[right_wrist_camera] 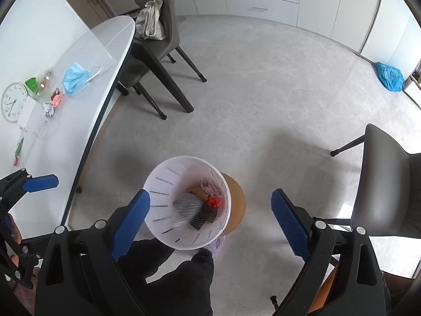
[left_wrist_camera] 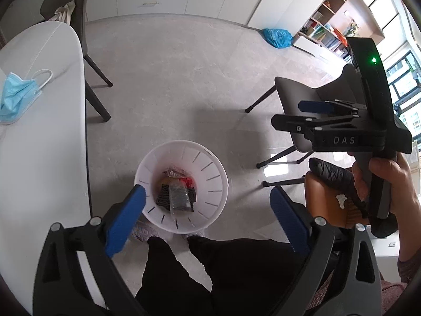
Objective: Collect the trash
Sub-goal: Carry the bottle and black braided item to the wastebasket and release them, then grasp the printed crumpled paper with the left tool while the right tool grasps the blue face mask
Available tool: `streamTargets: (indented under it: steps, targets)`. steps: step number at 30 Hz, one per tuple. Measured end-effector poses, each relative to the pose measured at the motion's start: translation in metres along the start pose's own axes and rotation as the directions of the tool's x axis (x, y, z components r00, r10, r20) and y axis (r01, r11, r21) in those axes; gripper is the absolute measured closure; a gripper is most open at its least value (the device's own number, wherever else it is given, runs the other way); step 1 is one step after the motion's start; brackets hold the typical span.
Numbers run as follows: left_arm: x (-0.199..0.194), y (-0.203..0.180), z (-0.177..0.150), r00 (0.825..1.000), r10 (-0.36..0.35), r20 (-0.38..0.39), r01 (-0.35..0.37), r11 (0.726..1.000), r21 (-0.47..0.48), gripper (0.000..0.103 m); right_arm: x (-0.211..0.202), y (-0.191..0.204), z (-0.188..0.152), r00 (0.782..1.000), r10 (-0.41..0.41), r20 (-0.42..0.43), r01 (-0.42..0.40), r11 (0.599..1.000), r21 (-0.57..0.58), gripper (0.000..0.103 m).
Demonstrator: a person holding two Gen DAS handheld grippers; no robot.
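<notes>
On the worktop (right_wrist_camera: pixel 79 121), to the left of the white bin (right_wrist_camera: pixel 168 184), lie a blue face mask (right_wrist_camera: pixel 76 79), a crumpled paper ball (right_wrist_camera: pixel 49 110) and small wrappers (right_wrist_camera: pixel 56 98), not yet collected. The bin stands on the floor just beside the worktop edge, with trash (right_wrist_camera: pixel 200 208) already inside. Both tools hang above the bin with nothing held: the left tool (left_wrist_camera: pixel 208 216) has its fingers apart, and so does the right tool (right_wrist_camera: pixel 210 218). This looks like the pause between drops; the next move likely calls for reaching left of the bin to the mask.
</notes>
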State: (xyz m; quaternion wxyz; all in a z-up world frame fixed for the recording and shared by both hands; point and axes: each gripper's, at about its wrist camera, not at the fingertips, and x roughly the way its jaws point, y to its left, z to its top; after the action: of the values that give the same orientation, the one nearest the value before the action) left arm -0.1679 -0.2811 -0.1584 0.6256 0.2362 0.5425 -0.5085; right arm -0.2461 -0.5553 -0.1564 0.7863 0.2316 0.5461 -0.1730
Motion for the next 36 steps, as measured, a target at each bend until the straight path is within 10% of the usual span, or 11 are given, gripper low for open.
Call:
streamTargets:
  steps: [15,36]
  targets:
    - [-0.041,0.054,-0.004,0.988,0.136,0.075,-0.123,0.98,-0.158,0.008,-0.002,0.064,0.03,0.998,0.054,0.024,-0.051,0.992,-0.115,0.007]
    - [-0.129,0.311,-0.027,0.841,0.53,0.106,-0.436,0.781,-0.447,0.008,0.044,0.286,0.136,0.986,0.165,0.022,-0.142,0.904,-0.403,0.004]
